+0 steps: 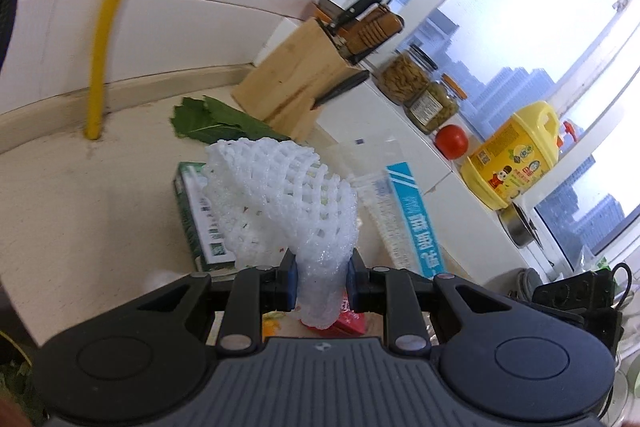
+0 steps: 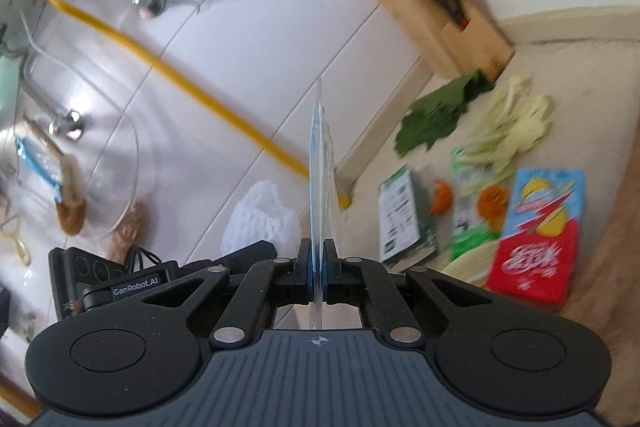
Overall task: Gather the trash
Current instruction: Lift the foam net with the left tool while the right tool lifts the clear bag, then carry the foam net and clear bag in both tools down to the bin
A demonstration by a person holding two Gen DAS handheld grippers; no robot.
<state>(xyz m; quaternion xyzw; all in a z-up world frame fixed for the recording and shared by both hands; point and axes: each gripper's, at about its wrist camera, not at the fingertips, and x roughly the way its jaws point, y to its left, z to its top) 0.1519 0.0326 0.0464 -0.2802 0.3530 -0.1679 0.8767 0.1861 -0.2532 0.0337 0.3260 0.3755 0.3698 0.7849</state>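
Left gripper (image 1: 321, 285) is closed most of the way on the foam net (image 1: 280, 199), blue pads pinching its narrow bottom end. Net's long axis runs straight out from the jaws, along the fingers and away from the camera; the wide open mouth fans out at the far end, leaning a bit left. It looks lifted off the counter (image 1: 80, 211), not resting on it.

Right gripper (image 2: 319, 269) is clamped nearly flat on a thin plastic bag (image 2: 320, 163) with blue print. Bag sits edge-on to that camera, so it reads as 1 vertical sliver rising from the jaws; long axis again points forward along the fingers. From the left wrist view the same bag shows its face, just right of the net.

Both hands are loaded, so my read is the next move is a carry to a bin, not another pick. No bin is visible in either view, so I cannot tell which way it lies.

Remaining trash, right wrist view, near to far: red and blue carton (image 2: 536, 239) lying flat to the right, long axis roughly away from the gripper; green box (image 2: 404, 219) left of it, similar heading; orange peel (image 2: 442, 197) between them; pale vegetable scraps (image 2: 508, 131) beyond; green leaf (image 2: 436, 115) near the knife block (image 2: 440, 23). View is motion-blurred, so details are soft. Right gripper looks nearer to all of these.
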